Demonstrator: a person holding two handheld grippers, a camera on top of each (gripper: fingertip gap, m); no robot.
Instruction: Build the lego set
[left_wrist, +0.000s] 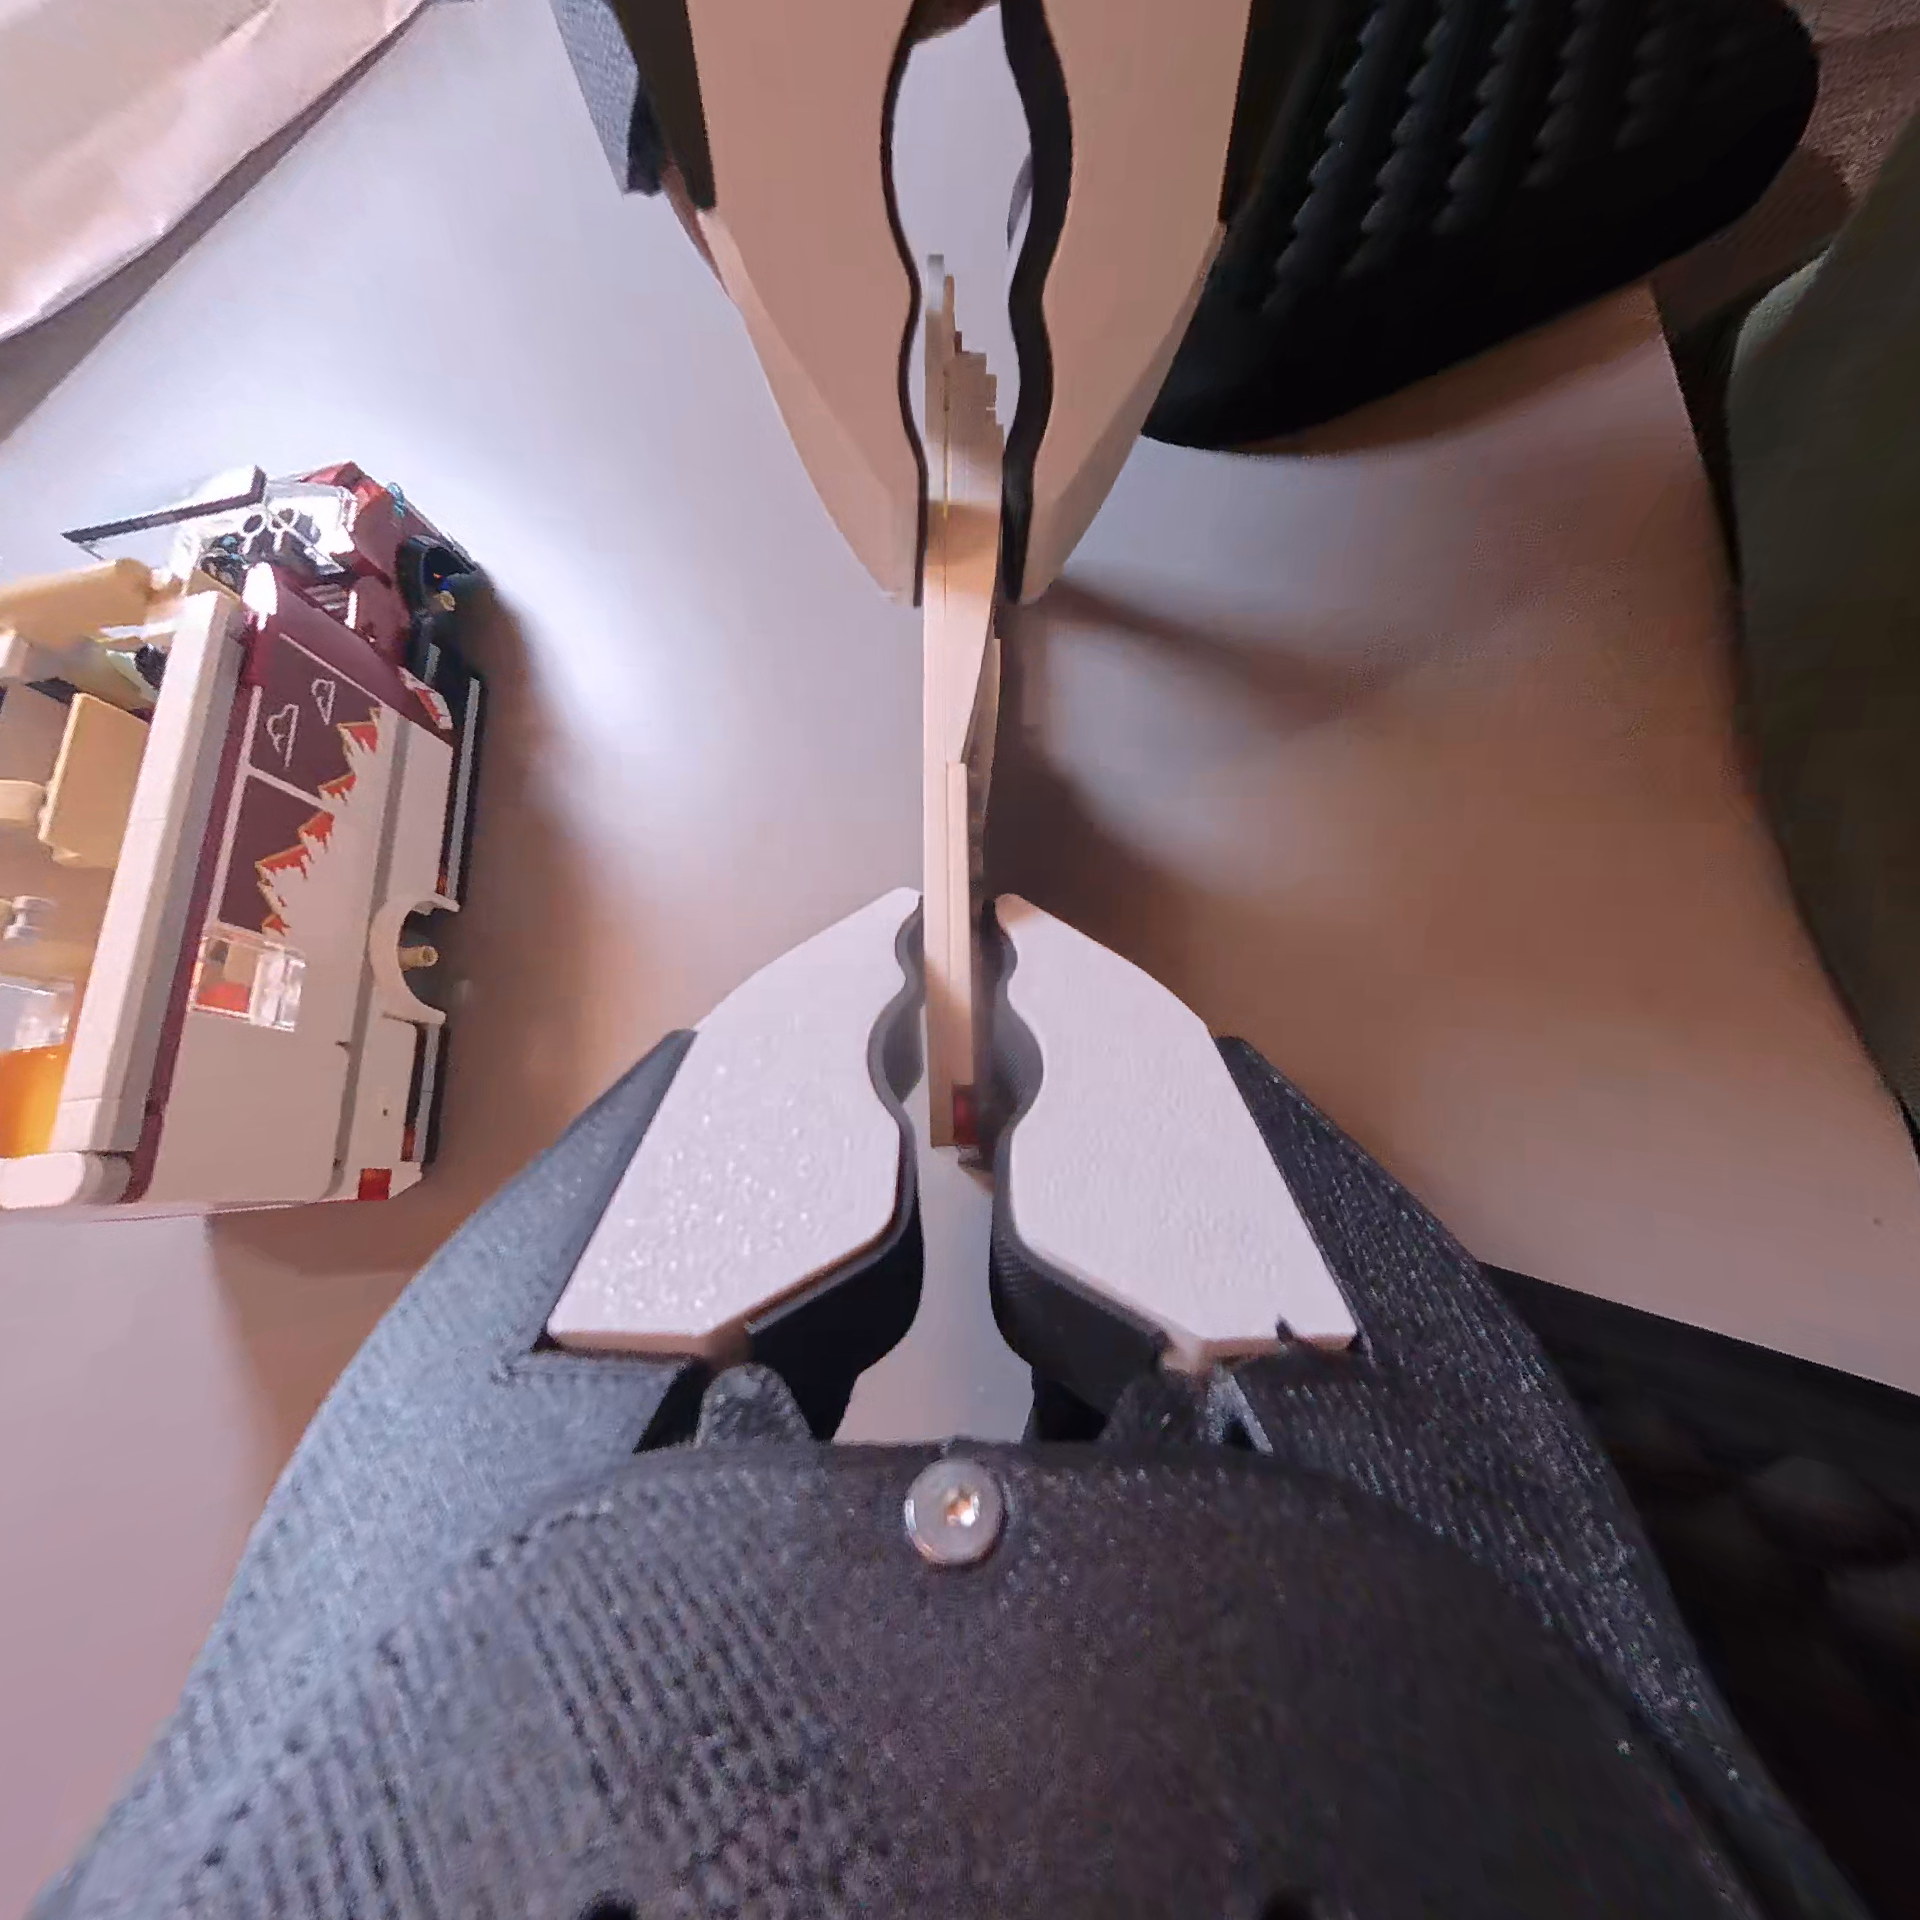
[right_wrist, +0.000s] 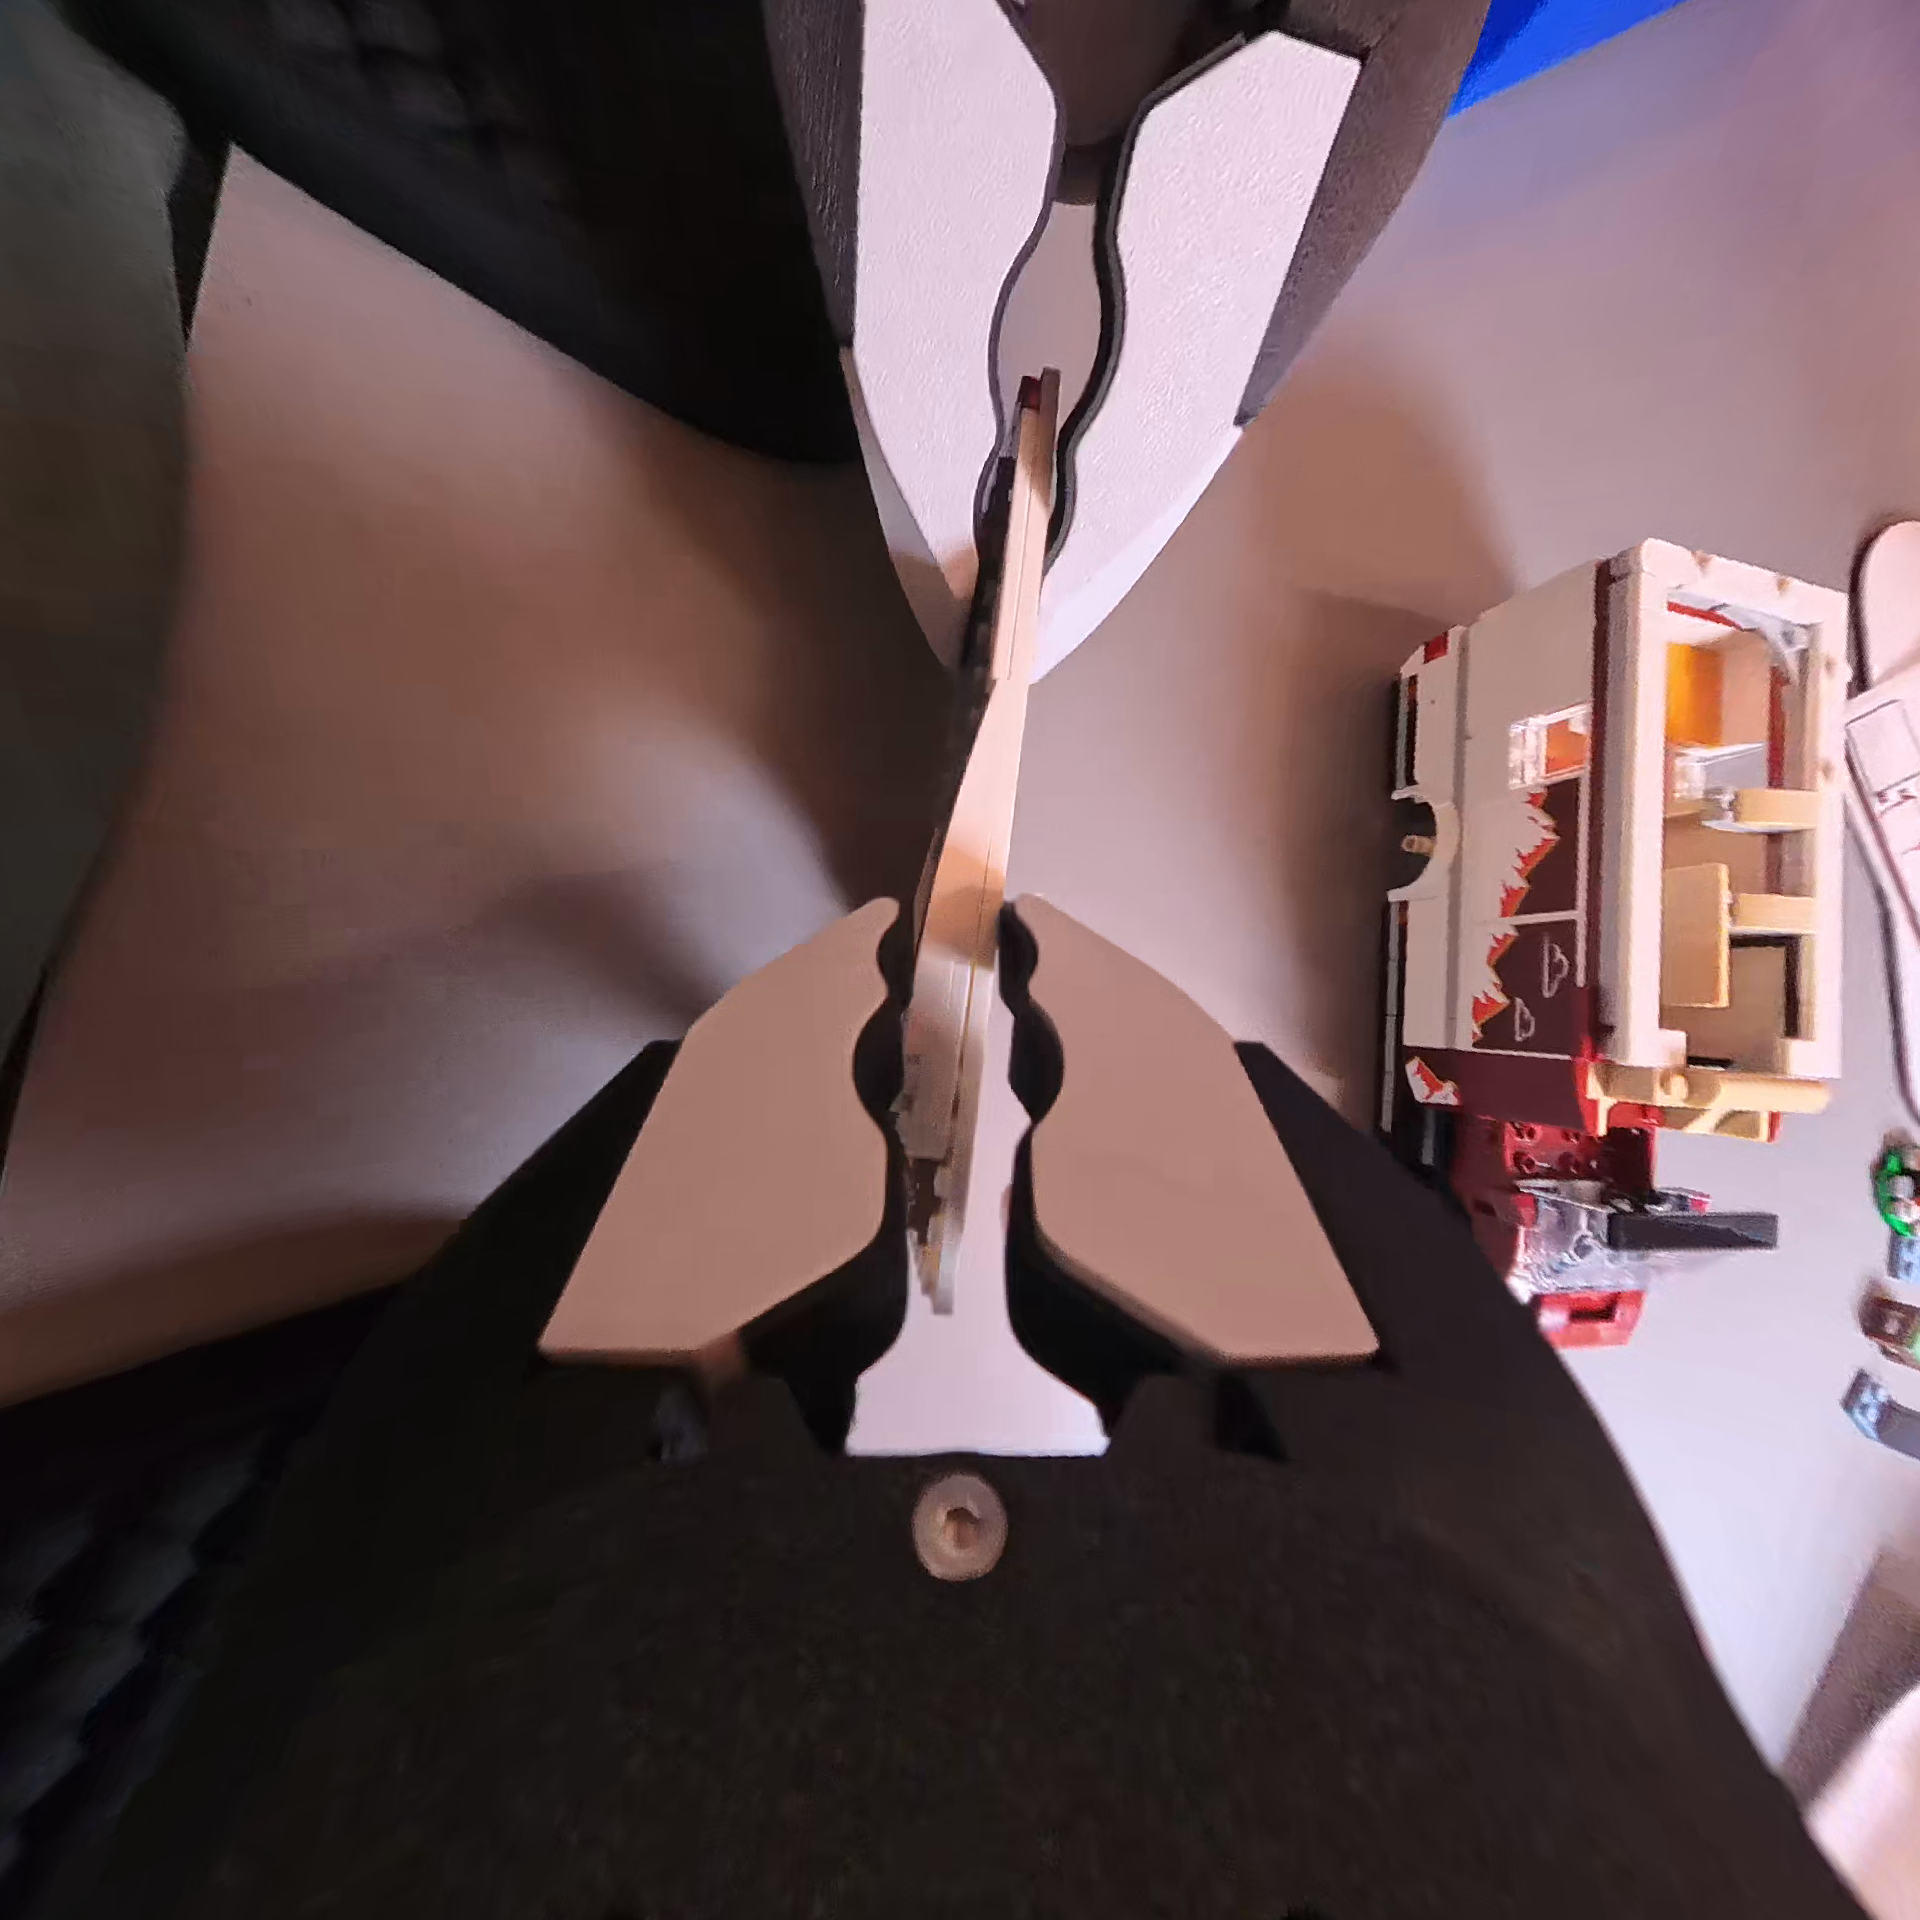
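A thin cream and dark-red toy-brick panel (left_wrist: 951, 748) hangs edge-on above the pale table (left_wrist: 623, 416), held at both ends. My left gripper (left_wrist: 956, 914) is shut on its near end, with both pads pressing on it. My right gripper (left_wrist: 961, 592) faces it from the far side and is shut on the other end. In the right wrist view the same panel (right_wrist: 992, 769) runs from my right gripper (right_wrist: 951, 914) up to the left gripper (right_wrist: 1013, 540). A cream and dark-red toy-brick van (left_wrist: 260, 852) lies on its side on the table; it also shows in the right wrist view (right_wrist: 1621, 883).
Several small loose brick pieces (right_wrist: 1896, 1195) and a white printed sheet (right_wrist: 1886, 769) lie beyond the van at the right edge. A blue thing (right_wrist: 1558, 62) shows at the top right. Brown paper (left_wrist: 156, 135) lies at the table's far left corner. My right fingertips sit around 5 centimetres from my left ones.
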